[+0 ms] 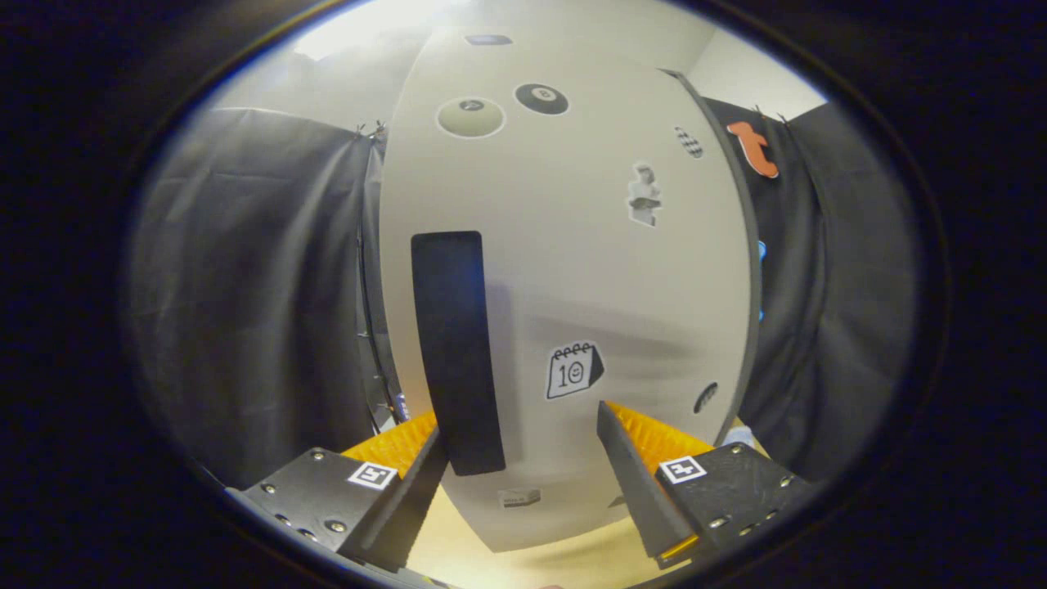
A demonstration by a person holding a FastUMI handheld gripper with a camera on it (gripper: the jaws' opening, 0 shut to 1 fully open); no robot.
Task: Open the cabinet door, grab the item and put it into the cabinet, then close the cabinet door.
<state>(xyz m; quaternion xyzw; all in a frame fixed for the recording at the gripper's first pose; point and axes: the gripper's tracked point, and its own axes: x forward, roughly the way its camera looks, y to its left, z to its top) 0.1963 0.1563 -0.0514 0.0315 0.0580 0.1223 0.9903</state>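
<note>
1. Just ahead of our gripper [523, 458] stands the white cabinet door [572, 270], seen close up, with a dark upright handle [454, 352] near its left edge and several stickers [574, 370] on its face
2. We see our fingers spread wide with nothing between them but the lower part of the door; the left finger [413, 491] sits by the foot of the handle, though we cannot tell whether it touches it
3. The door looks shut or very nearly so: its face fronts us squarely and we cannot see into the cabinet
4. We cannot say where the item is; the closed panel would hide it if it were inside, and the pale table surface [491, 564] below the door shows none
5. We judge this fits two stages alike: a shut door with the item somewhere outside, or a shut door with the item stowed behind it
</note>
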